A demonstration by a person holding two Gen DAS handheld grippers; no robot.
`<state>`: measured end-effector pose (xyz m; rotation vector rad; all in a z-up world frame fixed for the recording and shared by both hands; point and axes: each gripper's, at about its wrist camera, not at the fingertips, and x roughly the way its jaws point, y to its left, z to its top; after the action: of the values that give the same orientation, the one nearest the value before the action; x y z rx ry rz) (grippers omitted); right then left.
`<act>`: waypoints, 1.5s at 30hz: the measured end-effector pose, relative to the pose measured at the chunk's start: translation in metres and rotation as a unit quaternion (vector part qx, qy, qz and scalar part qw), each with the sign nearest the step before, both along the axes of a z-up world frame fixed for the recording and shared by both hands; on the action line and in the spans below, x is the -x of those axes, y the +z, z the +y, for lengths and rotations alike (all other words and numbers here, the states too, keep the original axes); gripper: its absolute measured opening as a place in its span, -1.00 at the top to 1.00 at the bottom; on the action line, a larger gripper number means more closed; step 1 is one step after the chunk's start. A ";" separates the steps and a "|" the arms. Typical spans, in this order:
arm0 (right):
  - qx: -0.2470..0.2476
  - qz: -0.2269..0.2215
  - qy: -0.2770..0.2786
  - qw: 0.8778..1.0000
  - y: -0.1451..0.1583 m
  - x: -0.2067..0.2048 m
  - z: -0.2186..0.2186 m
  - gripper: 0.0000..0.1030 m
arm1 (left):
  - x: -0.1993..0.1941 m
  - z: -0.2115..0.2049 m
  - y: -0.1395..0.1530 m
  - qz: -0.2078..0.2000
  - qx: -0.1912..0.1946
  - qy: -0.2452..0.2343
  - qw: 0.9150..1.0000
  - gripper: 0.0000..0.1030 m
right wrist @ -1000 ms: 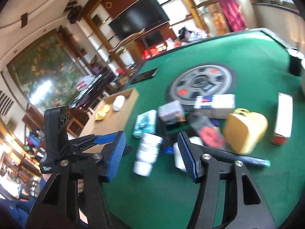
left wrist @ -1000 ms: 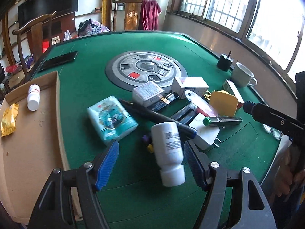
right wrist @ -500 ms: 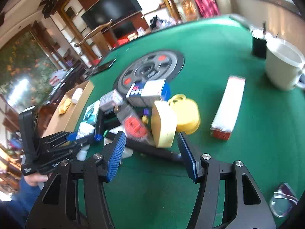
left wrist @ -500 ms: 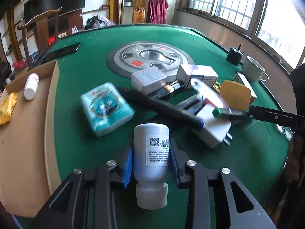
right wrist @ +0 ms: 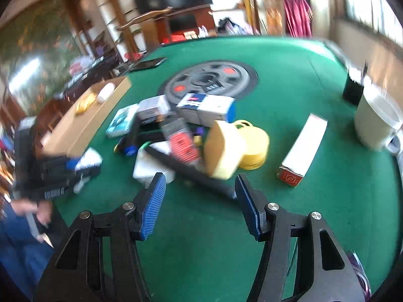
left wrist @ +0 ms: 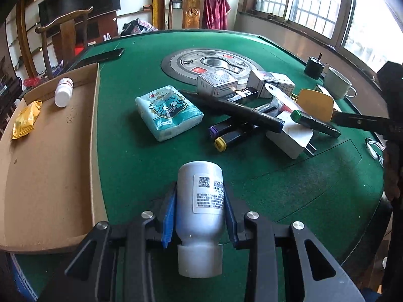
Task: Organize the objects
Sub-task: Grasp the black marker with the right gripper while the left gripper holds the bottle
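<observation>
My left gripper (left wrist: 199, 193) is shut on a white plastic bottle (left wrist: 199, 209), cap toward the camera, above the green felt table (left wrist: 289, 196) near its front edge. In the blurred right wrist view that bottle (right wrist: 88, 159) shows at the left, inside the left gripper (right wrist: 58, 173). A cardboard tray (left wrist: 50, 163) lies left of it, holding a small white bottle (left wrist: 64, 91) and a gold packet (left wrist: 25, 119). My right gripper (right wrist: 199, 183) stands open over the felt, just short of a black marker (right wrist: 191, 171) and a yellow case (right wrist: 234, 148).
A pile sits mid-table: a tissue pack (left wrist: 168, 112), black pens (left wrist: 234, 105), a white charger (left wrist: 289, 136) and small boxes (left wrist: 272, 81). A long white box (right wrist: 303, 148), a mug (right wrist: 377, 120), a black pot (left wrist: 313, 68) and a phone (left wrist: 105, 56) lie farther out. Glasses (left wrist: 375, 146) rest at the right edge.
The left jaws closed on the white bottle and drew it back toward the table's front edge. The right gripper swung right from the bottle toward the yellow case, its jaws unchanged.
</observation>
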<state>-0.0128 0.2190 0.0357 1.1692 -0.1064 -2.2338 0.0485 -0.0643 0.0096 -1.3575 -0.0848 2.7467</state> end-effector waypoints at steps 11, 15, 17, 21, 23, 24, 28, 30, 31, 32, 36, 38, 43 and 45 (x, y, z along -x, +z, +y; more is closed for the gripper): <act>-0.034 -0.010 0.046 0.998 -0.014 -0.045 -0.033 -0.11 | 0.001 -0.001 0.000 -0.001 0.007 0.000 1.000 0.34; -0.080 0.021 0.010 0.997 -0.011 -0.038 -0.046 0.47 | 0.001 -0.001 0.000 -0.001 0.007 0.001 1.000 0.34; -0.083 0.010 0.004 0.996 -0.015 -0.028 -0.047 0.55 | 0.001 0.000 -0.001 -0.001 0.008 0.001 1.000 0.33; -0.102 0.030 -0.019 0.994 -0.014 -0.031 -0.050 0.73 | 0.001 0.001 -0.001 -0.002 0.009 -0.004 1.000 0.27; -0.081 0.031 -0.037 0.996 -0.013 -0.036 -0.043 0.73 | 0.001 0.007 -0.002 -0.004 0.019 -0.017 1.000 0.05; -0.067 0.027 -0.043 0.996 -0.014 -0.037 -0.041 0.73 | 0.001 0.010 -0.002 -0.005 0.023 -0.023 0.999 -0.03; -0.020 0.027 -0.067 0.997 -0.015 -0.042 -0.030 0.73 | 0.000 0.013 -0.002 -0.004 0.030 -0.022 0.999 0.06; -0.012 0.027 -0.070 0.997 -0.015 -0.042 -0.030 0.73 | 0.000 0.010 0.000 0.000 0.028 -0.015 0.999 0.35; -0.012 0.027 -0.069 0.997 -0.015 -0.042 -0.031 0.73 | 0.000 0.009 0.000 0.000 0.023 -0.014 1.000 0.35; -0.012 0.027 -0.068 0.997 -0.014 -0.042 -0.032 0.73 | 0.000 0.008 0.000 0.000 0.020 -0.013 1.000 0.35; -0.004 0.032 -0.068 0.997 -0.013 -0.043 -0.033 0.73 | -0.004 0.005 0.000 0.005 -0.009 -0.017 1.000 0.35; 0.007 0.038 -0.071 0.997 -0.011 -0.046 -0.030 0.73 | -0.006 0.005 0.002 0.011 -0.018 -0.020 1.000 0.35; 0.043 0.039 -0.070 0.996 -0.008 -0.053 -0.034 0.73 | -0.013 -0.001 0.008 0.029 -0.031 -0.013 0.999 0.35; 0.063 0.034 -0.062 0.996 -0.005 -0.055 -0.039 0.73 | -0.017 -0.007 0.013 0.038 -0.042 -0.008 0.998 0.35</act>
<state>0.0420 0.1797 0.0304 1.0424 -0.2945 -2.3355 0.0652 -0.0717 0.0222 -1.2273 -0.1819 2.7432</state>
